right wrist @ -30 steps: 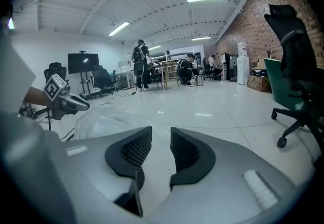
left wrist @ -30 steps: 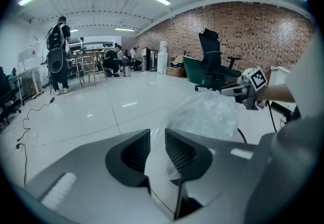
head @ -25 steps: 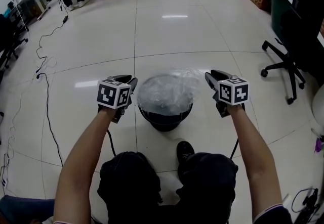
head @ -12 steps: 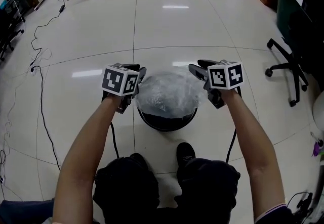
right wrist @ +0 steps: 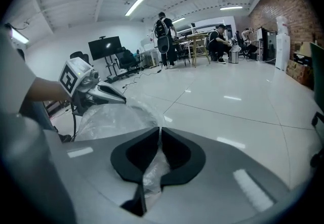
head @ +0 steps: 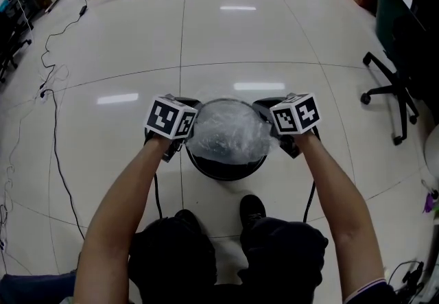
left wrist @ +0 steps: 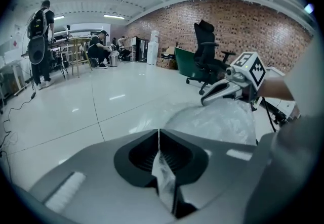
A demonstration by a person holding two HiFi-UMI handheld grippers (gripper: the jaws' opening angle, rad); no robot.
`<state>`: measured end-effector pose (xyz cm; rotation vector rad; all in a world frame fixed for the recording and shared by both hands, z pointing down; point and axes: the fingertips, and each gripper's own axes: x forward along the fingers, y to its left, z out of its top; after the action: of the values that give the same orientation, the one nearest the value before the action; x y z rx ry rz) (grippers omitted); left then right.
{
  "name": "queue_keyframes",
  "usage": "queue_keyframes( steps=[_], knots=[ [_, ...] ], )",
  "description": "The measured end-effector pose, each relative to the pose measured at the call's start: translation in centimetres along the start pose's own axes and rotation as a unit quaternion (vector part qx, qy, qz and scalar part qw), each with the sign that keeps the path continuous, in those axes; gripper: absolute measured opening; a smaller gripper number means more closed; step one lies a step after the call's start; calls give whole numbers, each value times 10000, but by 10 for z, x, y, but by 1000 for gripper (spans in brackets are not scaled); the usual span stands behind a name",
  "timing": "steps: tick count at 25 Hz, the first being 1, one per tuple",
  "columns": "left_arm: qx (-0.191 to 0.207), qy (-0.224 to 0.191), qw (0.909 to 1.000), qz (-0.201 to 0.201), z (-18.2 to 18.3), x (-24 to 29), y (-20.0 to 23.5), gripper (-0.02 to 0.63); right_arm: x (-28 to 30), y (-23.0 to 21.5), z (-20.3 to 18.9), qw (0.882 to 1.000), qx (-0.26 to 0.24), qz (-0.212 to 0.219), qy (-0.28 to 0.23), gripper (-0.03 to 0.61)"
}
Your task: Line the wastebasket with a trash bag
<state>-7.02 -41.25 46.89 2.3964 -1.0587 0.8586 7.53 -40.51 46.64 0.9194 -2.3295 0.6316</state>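
A black round wastebasket (head: 226,167) stands on the floor in front of me, with a clear trash bag (head: 226,132) bunched over its mouth. My left gripper (head: 191,106) is at the bag's left edge. Its jaws are closing, and in the left gripper view (left wrist: 159,136) a strip of bag film is pinched between the pads. On the bag's right edge my right gripper (head: 261,106) is closing too, and the right gripper view (right wrist: 159,133) shows crumpled film caught between its pads. The bag (left wrist: 223,122) hides the basket's inside.
A black office chair (head: 394,79) stands to the right and cables (head: 51,90) trail over the tiled floor at the left. My shoe (head: 250,205) is just behind the basket. Far off, people stand and sit by tables (right wrist: 202,41).
Both grippers came inward and down from beside the basket to the bag's edges. Their jaws closed onto the film.
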Motion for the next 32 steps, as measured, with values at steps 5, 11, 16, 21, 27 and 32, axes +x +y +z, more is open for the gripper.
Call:
queue_keyframes(
  steps=[5,11,16,21,27,32],
  knots=[
    [93,-215,9997,-87,7,-15,-8,12,-15,9,12,9992,-163,65,-347,5],
    [322,-412,9985,-181,8,-46,-29,12,-52,32,29,9943,-545,201,-891,5],
    [514,-499,9973,-163,-5,-72,-48,12,-76,59,30,9893,-962,216,-1077,5],
    [655,-537,9963,-146,-13,-94,-65,12,-97,85,21,9848,-1301,224,-1132,8],
    [820,-312,9955,-354,-35,-109,-92,12,-117,110,-10,9816,-1581,419,-983,9],
    [808,-131,9955,-479,-59,-113,-108,12,-119,122,-32,9817,-1633,551,-812,9]
  ],
)
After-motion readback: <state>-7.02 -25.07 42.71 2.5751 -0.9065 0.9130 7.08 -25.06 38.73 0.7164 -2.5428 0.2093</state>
